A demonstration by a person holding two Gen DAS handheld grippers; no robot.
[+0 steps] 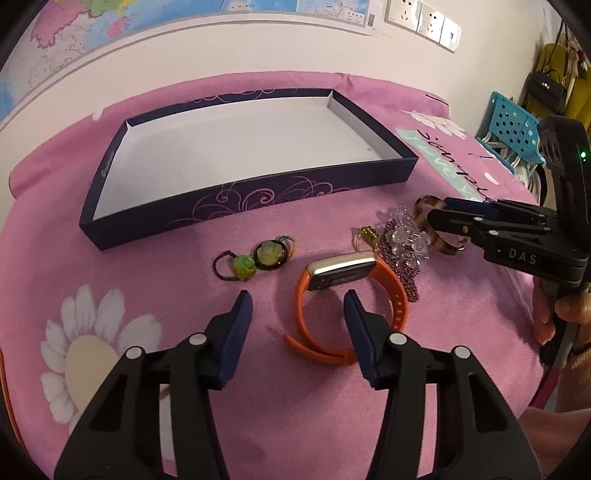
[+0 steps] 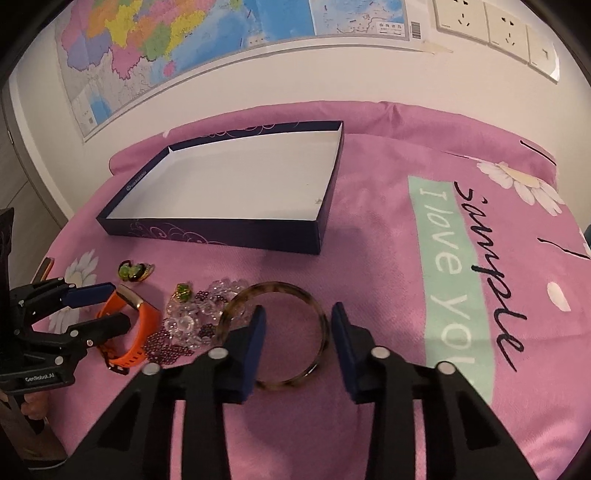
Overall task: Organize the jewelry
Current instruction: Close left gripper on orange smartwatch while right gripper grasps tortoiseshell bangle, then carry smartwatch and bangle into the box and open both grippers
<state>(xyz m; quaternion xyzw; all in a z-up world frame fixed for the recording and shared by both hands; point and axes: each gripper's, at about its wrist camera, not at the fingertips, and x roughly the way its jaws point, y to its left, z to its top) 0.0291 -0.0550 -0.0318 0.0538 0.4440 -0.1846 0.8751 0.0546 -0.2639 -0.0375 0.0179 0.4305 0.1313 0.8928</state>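
Note:
A dark purple box point(image 1: 255, 192) with a white inside lies empty on the pink cloth; it also shows in the right wrist view point(image 2: 221, 230). In front of it lie two green flower hair ties point(image 1: 255, 260), an orange smartwatch point(image 1: 343, 275), a gold trinket point(image 1: 367, 234), clear and purple bead bracelets point(image 1: 404, 245) and a tortoiseshell bangle point(image 2: 277, 336). My left gripper point(image 1: 298, 308) is open just short of the watch, its right finger over the strap. My right gripper point(image 2: 298, 317) is open, its fingers straddling the bangle's right side. Both are empty.
The pink cloth point(image 2: 388, 280) with daisy prints and a mint text band covers the table. A wall with a map point(image 2: 184, 33) and sockets stands behind the box. A blue perforated basket point(image 1: 513, 125) sits off the table's right edge.

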